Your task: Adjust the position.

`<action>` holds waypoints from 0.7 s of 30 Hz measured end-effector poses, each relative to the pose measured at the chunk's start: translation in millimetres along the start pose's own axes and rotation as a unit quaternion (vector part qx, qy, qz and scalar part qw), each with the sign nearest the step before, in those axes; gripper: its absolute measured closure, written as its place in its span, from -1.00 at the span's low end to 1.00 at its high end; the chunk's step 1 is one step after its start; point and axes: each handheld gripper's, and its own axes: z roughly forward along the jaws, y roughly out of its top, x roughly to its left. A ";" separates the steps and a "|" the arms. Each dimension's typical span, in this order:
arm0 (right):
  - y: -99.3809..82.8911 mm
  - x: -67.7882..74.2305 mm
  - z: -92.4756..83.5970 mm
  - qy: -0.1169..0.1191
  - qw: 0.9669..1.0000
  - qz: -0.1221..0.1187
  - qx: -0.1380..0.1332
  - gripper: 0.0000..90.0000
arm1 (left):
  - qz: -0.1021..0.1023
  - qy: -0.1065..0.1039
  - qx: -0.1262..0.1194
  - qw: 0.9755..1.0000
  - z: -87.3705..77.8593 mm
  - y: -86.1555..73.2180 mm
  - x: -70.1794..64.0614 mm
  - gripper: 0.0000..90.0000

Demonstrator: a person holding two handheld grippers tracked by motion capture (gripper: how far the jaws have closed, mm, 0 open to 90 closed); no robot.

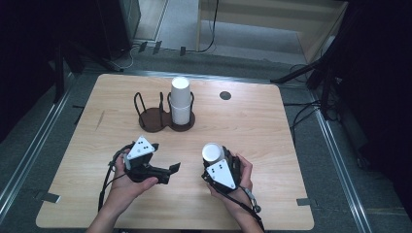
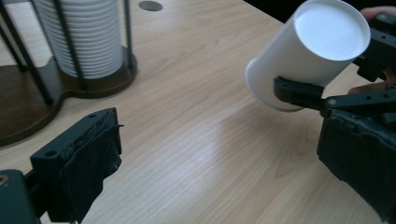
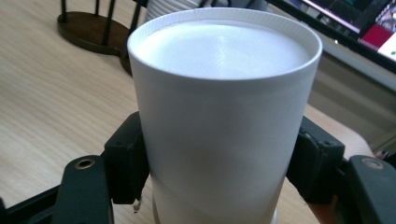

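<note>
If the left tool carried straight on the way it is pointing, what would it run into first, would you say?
Probably the white paper cup clamped in the right tool. The left tool, open and empty, points across bare table toward it, though depth is hard to judge.

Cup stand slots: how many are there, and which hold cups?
2. The left slot of the stand is empty; the right slot holds the cup stack. One more cup is in the right tool.
</note>
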 end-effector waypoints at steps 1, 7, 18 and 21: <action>0.7 3.4 -1.2 -0.001 1.000 -0.010 -0.001 -0.30 | 0.004 -0.005 0.002 1.000 1.5 -0.2 -1.6 -1.00; 0.6 18.8 -5.3 -0.005 0.998 -0.068 -0.014 -0.30 | 0.025 -0.011 0.011 1.000 11.2 -4.5 -14.9 -0.90; 2.1 31.2 -4.6 0.023 0.994 -0.103 -0.031 -0.30 | 0.068 -0.041 0.006 0.997 8.8 -7.0 -25.0 -0.71; 1.2 31.1 -4.8 0.031 0.994 -0.102 -0.031 -0.30 | 0.079 -0.044 0.014 0.996 9.9 -9.3 -27.8 -0.71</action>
